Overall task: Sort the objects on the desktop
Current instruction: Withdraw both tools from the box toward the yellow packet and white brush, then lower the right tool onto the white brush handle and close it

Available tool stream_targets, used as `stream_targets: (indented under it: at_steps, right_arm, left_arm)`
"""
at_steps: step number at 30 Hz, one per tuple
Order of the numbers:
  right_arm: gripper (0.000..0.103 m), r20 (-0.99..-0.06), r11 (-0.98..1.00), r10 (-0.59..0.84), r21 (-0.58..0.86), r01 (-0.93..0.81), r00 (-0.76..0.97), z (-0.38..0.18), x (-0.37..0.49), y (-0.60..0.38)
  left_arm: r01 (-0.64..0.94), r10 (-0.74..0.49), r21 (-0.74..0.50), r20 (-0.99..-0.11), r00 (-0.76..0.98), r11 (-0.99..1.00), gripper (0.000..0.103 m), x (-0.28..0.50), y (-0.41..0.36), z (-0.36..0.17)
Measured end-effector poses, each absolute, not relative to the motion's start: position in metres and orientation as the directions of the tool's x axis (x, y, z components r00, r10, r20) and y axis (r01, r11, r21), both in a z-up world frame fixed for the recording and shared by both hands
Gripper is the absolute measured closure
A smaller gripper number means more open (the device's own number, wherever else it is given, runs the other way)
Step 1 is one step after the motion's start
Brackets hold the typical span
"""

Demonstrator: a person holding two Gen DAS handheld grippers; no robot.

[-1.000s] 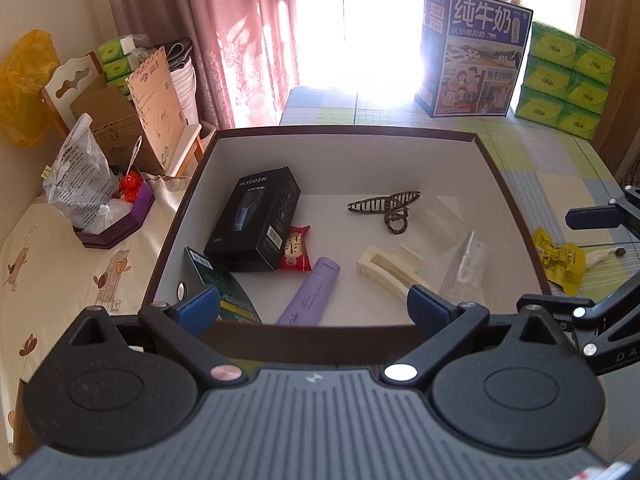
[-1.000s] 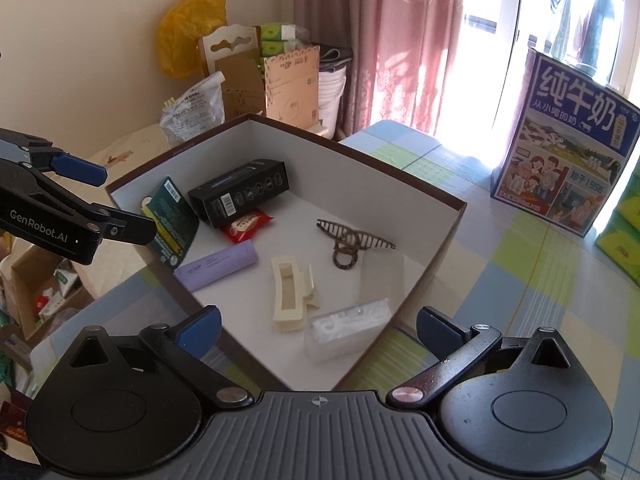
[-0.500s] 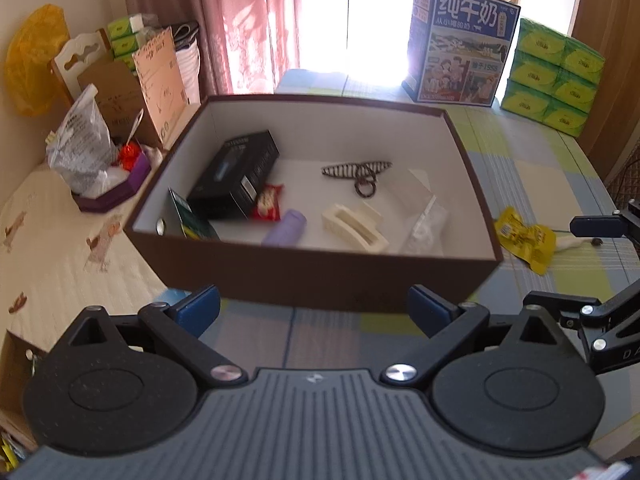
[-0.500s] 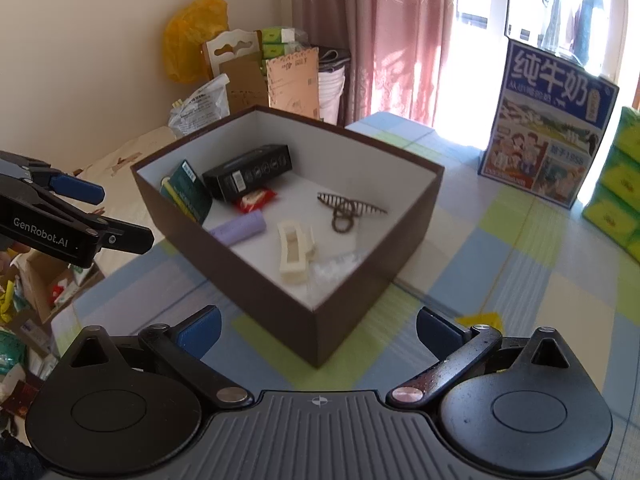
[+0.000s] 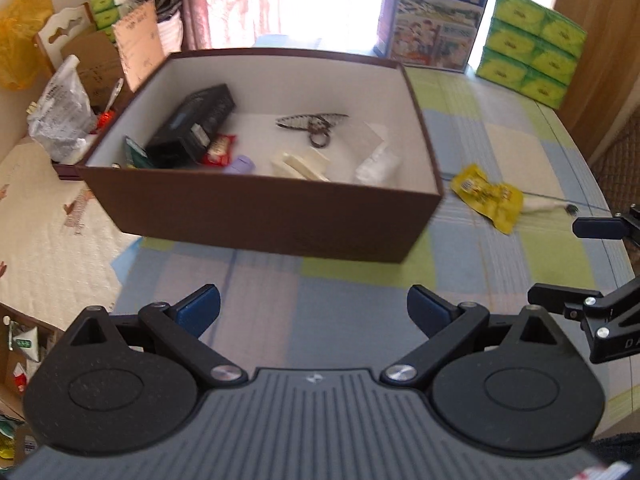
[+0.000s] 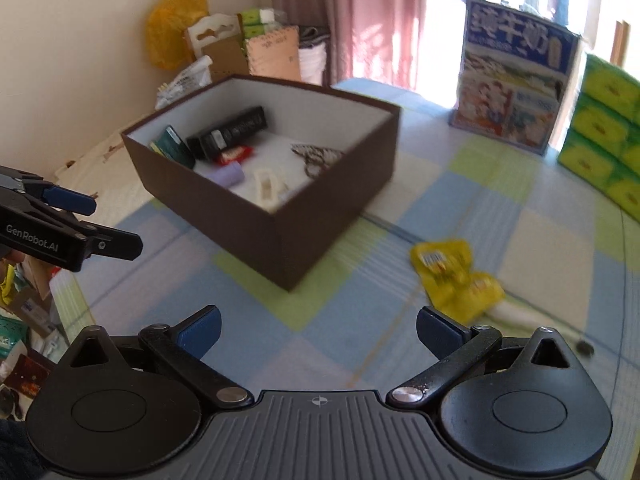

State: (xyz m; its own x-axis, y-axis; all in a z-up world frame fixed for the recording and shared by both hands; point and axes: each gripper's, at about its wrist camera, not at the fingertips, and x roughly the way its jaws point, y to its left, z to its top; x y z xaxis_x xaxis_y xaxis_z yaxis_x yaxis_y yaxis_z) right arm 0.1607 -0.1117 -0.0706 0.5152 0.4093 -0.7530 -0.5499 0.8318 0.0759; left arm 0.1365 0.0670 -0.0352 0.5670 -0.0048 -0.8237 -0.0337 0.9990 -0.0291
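A brown box (image 5: 256,216) (image 6: 280,236) with a white inside stands on the checked tablecloth. It holds a black carton (image 5: 192,128), a red snack packet (image 5: 219,151), a lilac tube (image 5: 240,166), a cream hair clip (image 5: 300,165), a dark hair claw (image 5: 314,124) and a clear packet (image 5: 376,164). A yellow snack packet (image 5: 486,196) (image 6: 456,276) lies on the cloth right of the box, with a small white object (image 6: 516,314) beside it. My left gripper (image 5: 314,312) and right gripper (image 6: 318,326) hang open and empty in front of the box.
A blue milk carton box (image 5: 436,12) and stacked green tissue packs (image 5: 532,60) stand at the back of the table. Bags and cardboard (image 5: 80,64) crowd the left side beyond a cream cover (image 5: 44,240). The table edge runs near the bottom left.
Both grippers have pulled back and up from the box, which now looks smaller and farther. The right view has swung right, bringing the yellow packet into sight.
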Motion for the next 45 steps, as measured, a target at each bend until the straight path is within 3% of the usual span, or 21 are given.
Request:
stream_targets:
  at_steps: [28, 45]
  right_arm:
    - [0.002, -0.838, 0.979, 0.157, 0.062, -0.196, 0.523, -0.11, 0.15, -0.302]
    - [0.002, -0.788, 0.949, 0.208, 0.019, -0.315, 0.58, -0.131, 0.204, -0.339]
  left_arm:
    - [0.308, -0.225, -0.076, -0.846, 0.484, 0.948, 0.005, 0.179, -0.111, -0.075]
    - [0.278, -0.179, -0.04, -0.85, 0.495, 0.96, 0.005, 0.235, -0.16, -0.102]
